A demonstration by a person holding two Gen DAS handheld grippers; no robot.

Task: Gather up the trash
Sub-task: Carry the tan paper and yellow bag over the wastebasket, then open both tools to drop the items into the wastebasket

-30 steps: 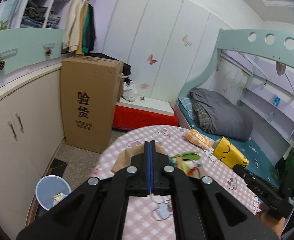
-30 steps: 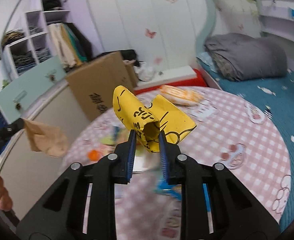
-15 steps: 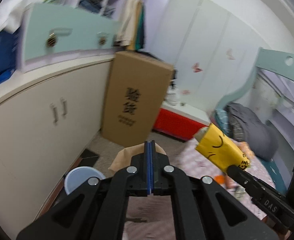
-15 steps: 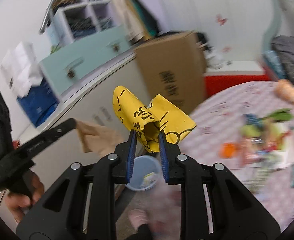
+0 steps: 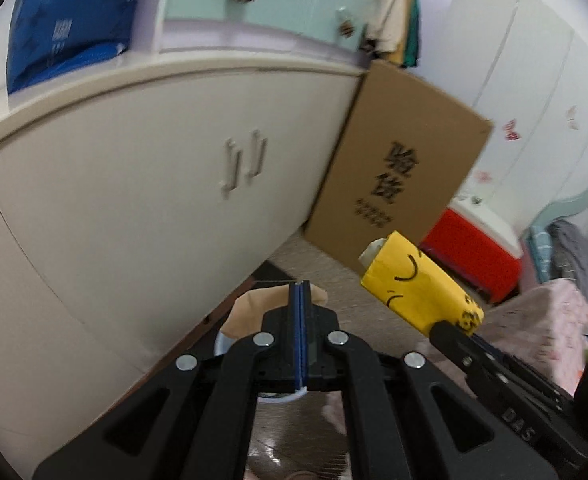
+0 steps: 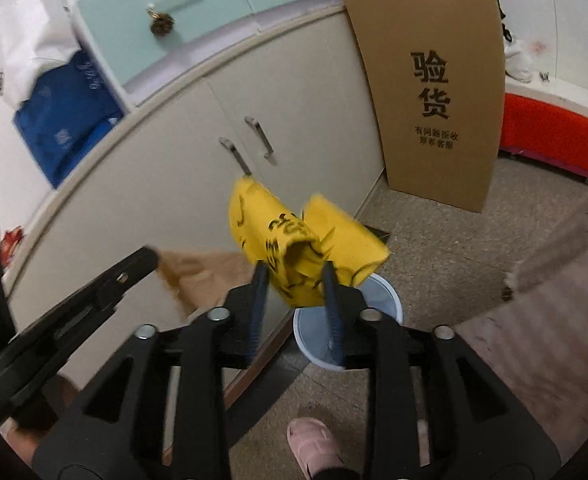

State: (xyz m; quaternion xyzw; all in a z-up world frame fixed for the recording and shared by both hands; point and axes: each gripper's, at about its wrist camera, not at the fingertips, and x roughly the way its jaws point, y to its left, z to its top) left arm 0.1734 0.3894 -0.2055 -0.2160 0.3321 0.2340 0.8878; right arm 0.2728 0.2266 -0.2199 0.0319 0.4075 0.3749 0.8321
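Two grabs in play: both grippers are loaded, each with one piece of trash, up in the air over the floor.
Left gripper: blue pads squeezed flat together on a thin, crumpled tan paper scrap that sticks out past the tips.
Right gripper: pinching a crushed yellow paper wrapper with black doodles, jaws held a bit apart by the bulk of it.
Bin: small round pale-blue trash bin on the speckled floor, right below and just past the right fingertips, tucked near the cabinet base. From the left view only a sliver of rim shows under the jaws.
What could go wrong: the yellow wrapper is wide and springy, so I'd guess it can catch the rim and flop onto the floor if let go off-centre. The tan scrap is light and could flutter wide. Both tools are close together, so they might bump over that small opening.
Room to move: cream cabinet with two metal handles right behind the bin, pink-checked table edge on the right, tall brown cardboard box farther back. Open floor lies between bin and box; a pink slipper is down near the camera.
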